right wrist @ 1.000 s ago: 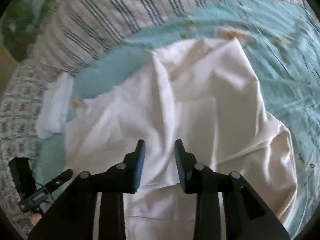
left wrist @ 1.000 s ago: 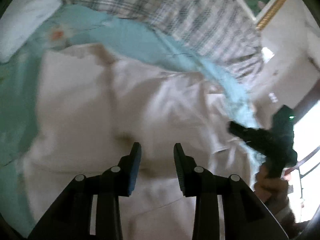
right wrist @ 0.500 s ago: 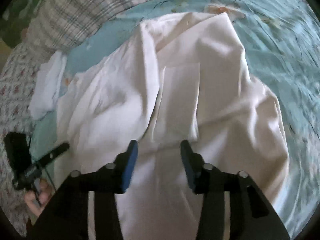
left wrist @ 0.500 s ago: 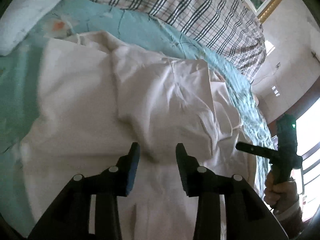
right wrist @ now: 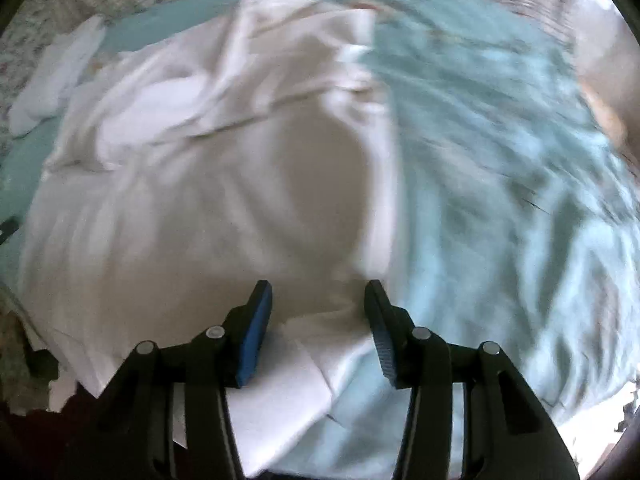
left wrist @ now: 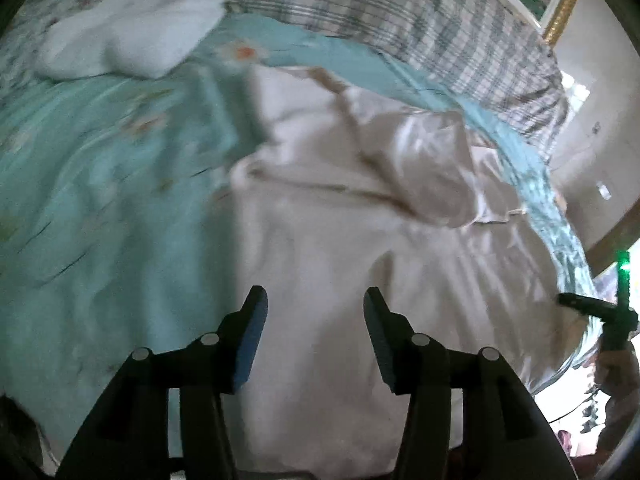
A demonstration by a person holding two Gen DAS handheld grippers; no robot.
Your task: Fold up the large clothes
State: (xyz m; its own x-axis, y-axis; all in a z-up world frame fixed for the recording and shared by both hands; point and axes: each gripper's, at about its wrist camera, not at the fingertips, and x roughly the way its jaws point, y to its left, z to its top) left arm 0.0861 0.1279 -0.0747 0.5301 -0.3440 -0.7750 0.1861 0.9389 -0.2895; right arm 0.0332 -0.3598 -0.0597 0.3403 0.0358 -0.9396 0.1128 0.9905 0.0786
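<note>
On the bed, a large cream-white cotton garment (left wrist: 344,240) lies spread over a pale turquoise floral bedsheet (left wrist: 100,200), upper part bunched into folds, lower part flatter. No containers in view. Left gripper (left wrist: 312,312) hangs over the garment's lower area near its left edge; jaws have just been opening, now apart, nothing between the pads, cloth only below them. Right gripper (right wrist: 316,304) sits over the garment's right edge where cloth meets sheet; jaws have likewise just been opening, apart, nothing clamped. A flat white folded piece (right wrist: 280,384) shows beneath it at the near edge. Left wrist view: bare sheet runs wide on the garment's left; a small white folded cloth (left wrist: 128,40) lies far left, well apart from the garment. A grey-and-white plaid blanket (left wrist: 400,8) borders the far side. Right wrist view: open turquoise sheet to the garment's right. Both views are motion-blurred.
</note>
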